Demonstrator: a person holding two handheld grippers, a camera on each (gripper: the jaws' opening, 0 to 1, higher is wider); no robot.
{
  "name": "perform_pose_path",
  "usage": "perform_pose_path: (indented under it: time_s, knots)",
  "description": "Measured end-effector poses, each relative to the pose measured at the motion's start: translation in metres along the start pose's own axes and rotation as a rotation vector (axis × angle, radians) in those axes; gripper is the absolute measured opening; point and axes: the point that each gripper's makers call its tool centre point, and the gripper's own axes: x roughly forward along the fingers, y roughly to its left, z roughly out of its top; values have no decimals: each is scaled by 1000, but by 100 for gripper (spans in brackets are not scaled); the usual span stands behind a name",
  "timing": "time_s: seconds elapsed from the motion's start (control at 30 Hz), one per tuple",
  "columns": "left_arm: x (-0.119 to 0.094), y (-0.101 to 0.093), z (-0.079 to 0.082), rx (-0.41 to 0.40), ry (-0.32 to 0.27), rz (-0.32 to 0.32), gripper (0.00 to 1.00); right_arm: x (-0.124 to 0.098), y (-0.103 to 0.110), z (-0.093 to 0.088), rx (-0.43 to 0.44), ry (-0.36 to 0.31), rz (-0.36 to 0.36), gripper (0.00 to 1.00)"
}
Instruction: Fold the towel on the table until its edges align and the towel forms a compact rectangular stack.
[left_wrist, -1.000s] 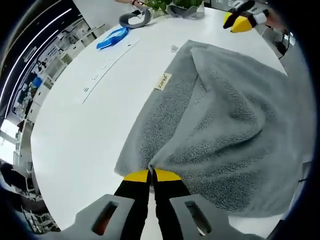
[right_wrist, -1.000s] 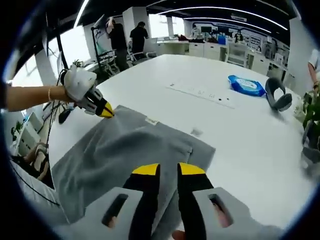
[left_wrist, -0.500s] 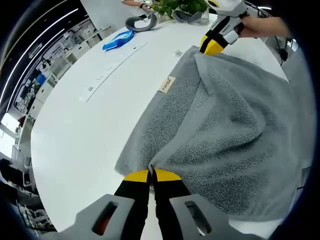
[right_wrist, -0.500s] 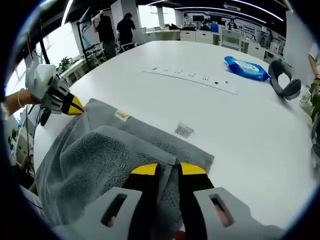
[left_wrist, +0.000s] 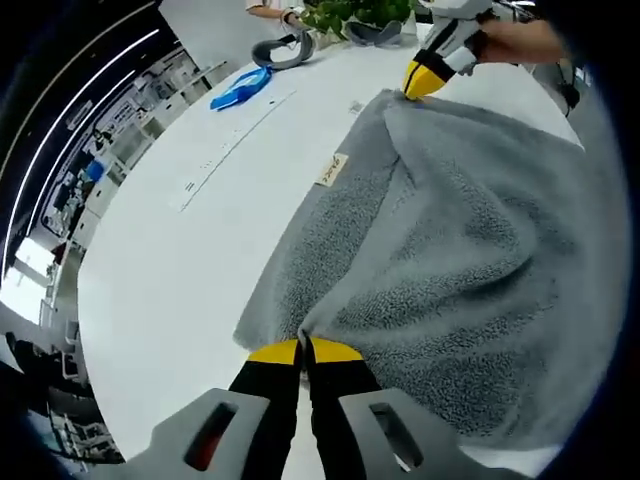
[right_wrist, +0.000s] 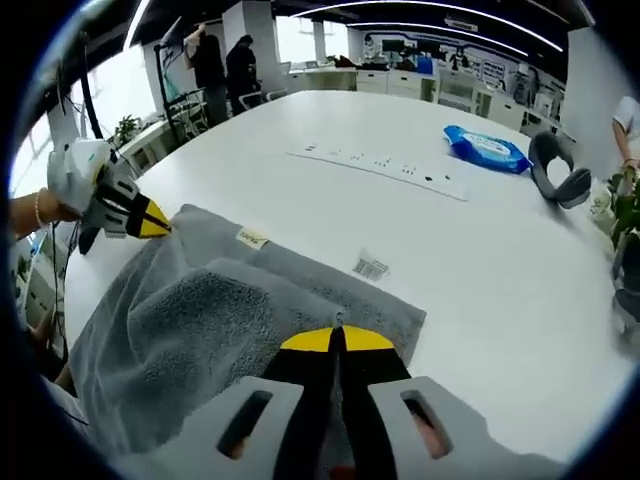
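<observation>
On the white surface (right_wrist: 520, 260) lies the grey towel (left_wrist: 450, 260) — the left hand-held gripper (left_wrist: 304, 349) pinches one corner tight, and the right hand-held gripper (right_wrist: 337, 338) pinches another corner.

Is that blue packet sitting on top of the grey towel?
No. In the right gripper view the blue packet lies on the bare white table, far from the towel.

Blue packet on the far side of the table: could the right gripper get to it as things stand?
Probably not yet: the right gripper looks shut on the towel; bare table lies before the blue packet.
</observation>
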Motion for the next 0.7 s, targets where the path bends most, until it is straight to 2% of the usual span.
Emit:
perform_pose_path:
  time_s: [0.13,0.23,0.37,0.43,0.47,0.63,0.7]
  knots:
    - [-13,0,-2,-88,3,11,2,-28,3,9,-17,-54,-16,0]
    - [-31,2,4,-84,-57,40,2,-48,7,15,-19,-90,-24,0]
    - [-52,2,8,-107,-103,66,2,-70,13,20,-50,-128,-45,0]
    - [-60,1,10,-145,-122,62,2,-83,10,22,-101,-142,-105,0]
    - [-69,3,14,-151,-149,75,2,-88,11,23,-113,-148,-113,0]
    - [-105,12,27,-159,-230,141,2,-119,17,32,-118,-210,-156,0]
    - [-122,12,32,-159,-252,146,2,-129,17,36,-112,-238,-169,0]
